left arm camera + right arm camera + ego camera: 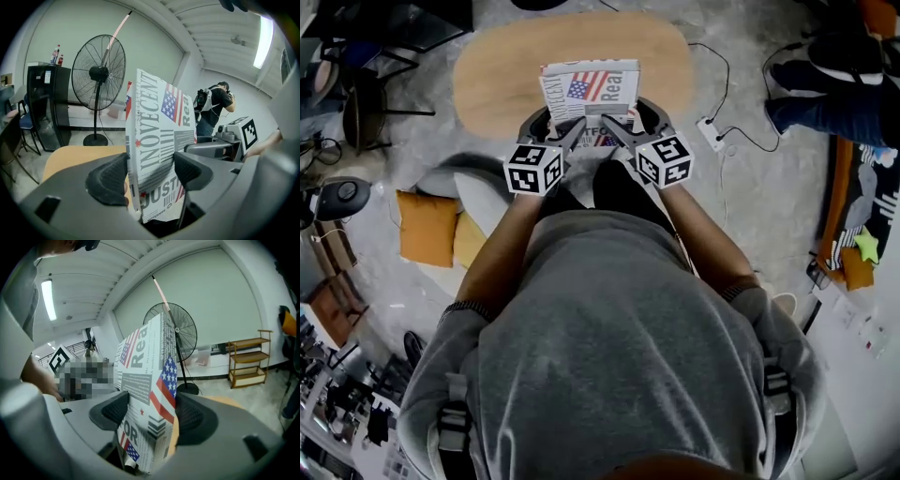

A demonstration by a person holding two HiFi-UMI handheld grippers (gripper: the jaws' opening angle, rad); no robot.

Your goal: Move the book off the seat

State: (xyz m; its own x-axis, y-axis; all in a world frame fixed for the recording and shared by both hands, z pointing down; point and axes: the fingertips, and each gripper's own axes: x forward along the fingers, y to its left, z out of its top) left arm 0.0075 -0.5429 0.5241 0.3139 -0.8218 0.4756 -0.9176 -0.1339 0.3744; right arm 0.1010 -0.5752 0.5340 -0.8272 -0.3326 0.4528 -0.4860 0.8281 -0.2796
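The left tool (150,174) is closed on the book (159,136). Its ribbed pads (108,180) press both faces near the lower edge. The right tool (152,413) clamps the same book (146,390) from the other side, its jaws standing fairly wide around the thickness.

In the head view, the left tool (569,131) and the right tool (614,129) sit side by side. The book (589,89) stands just ahead of their tips, with its flag-printed cover facing up toward the camera. Directly beyond and below the tools lies an oval wooden tabletop (487,80); I cannot tell whether the book touches it.

Farther ahead of the left tool stands a tall fan (100,75), with a black cabinet (47,103) off to its left. Well to the right of the right tool is a wooden shelf (246,359).
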